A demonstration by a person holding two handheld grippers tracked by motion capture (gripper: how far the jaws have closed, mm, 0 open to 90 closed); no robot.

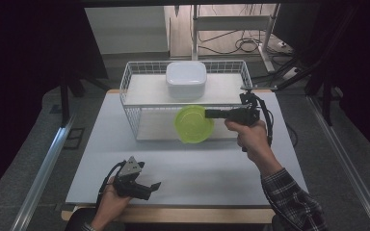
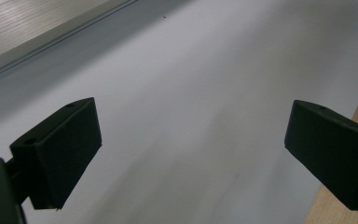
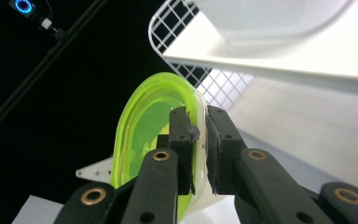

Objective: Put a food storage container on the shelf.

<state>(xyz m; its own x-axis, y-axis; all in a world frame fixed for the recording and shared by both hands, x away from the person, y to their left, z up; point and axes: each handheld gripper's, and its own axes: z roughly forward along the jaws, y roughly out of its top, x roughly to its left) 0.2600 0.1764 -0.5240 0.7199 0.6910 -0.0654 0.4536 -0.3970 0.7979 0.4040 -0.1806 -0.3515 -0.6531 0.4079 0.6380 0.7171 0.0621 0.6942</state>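
R gripper (image 1: 211,113) is clamped on the rim of the green bowl (image 1: 193,124); in the right gripper view (image 3: 198,140) one jaw sits inside the bowl (image 3: 142,135) and the other outside, w/ the rim wall pinched between them at the bowl's right edge. Bowl is tilted up nearly on edge, its open side facing toward the person, held just in front of the wire rack (image 1: 134,79) at the level of the lower tier, right of centre. Can't tell whether its bottom edge touches the table (image 1: 183,168) or hangs just above it. R hand (image 1: 250,137) grips the handle, gripper pointing left across the table into the bowl. On the rack's upper shelf (image 1: 144,91) sits a white tub (image 1: 186,79), lid on, about centre, directly behind and above the bowl; same tub (image 3: 270,18) shows at the top of the right gripper view. L gripper (image 1: 151,186) is at the near left of the table, well apart from bowl and rack, held low in the L hand (image 1: 111,202). In the left gripper view (image 2: 193,154) its jaws stand wide apart w/ nothing between, just bare table (image 2: 191,93) under them.
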